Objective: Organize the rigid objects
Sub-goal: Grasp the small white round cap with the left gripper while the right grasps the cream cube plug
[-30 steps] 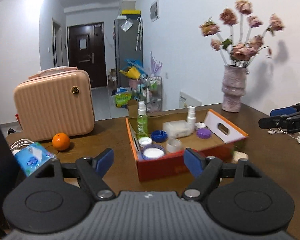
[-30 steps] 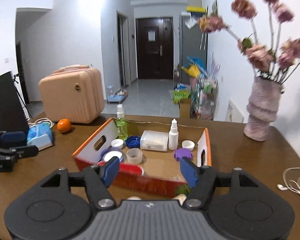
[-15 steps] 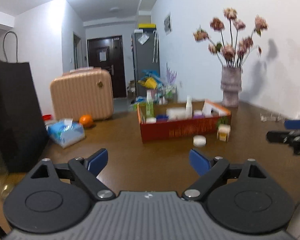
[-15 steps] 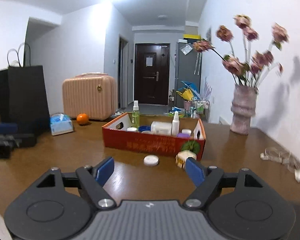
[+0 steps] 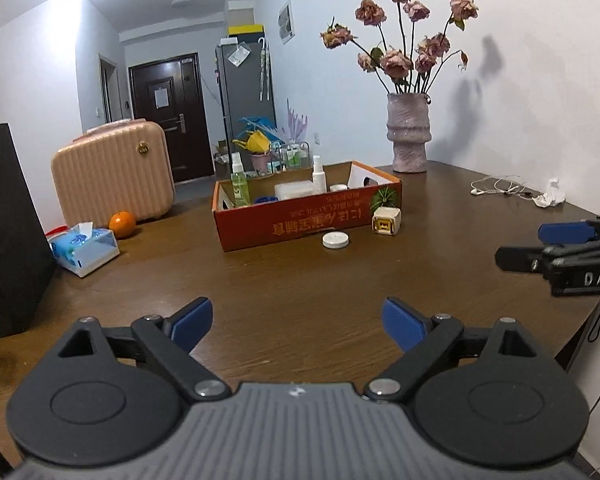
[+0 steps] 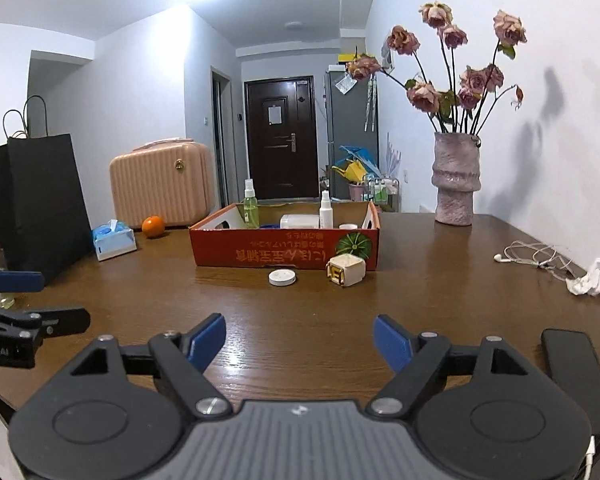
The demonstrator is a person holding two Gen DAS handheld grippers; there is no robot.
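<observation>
A red cardboard box (image 5: 300,216) (image 6: 260,250) stands mid-table and holds a green spray bottle (image 5: 239,184) (image 6: 251,204), a white bottle (image 5: 318,176) (image 6: 325,210), a white case and lids. In front of it lie a white round lid (image 5: 335,239) (image 6: 282,277) and a cream cube (image 5: 386,221) (image 6: 346,270). My left gripper (image 5: 298,318) hangs over the near table, its jaws still opening, nothing between them. My right gripper (image 6: 299,338) is open and empty too, well short of the box; it also shows at the right edge of the left wrist view.
A pink case (image 5: 112,172), an orange (image 5: 122,224), a tissue pack (image 5: 86,246) and a black bag (image 5: 8,232) crowd the left. A vase of dried roses (image 6: 456,184), earphones (image 6: 532,258), crumpled paper (image 6: 594,280) and a black phone (image 6: 572,360) sit right.
Both grippers have drawn back from the box and sunk toward the near table edge; the box now looks far smaller. Their jaws have spread wider.
</observation>
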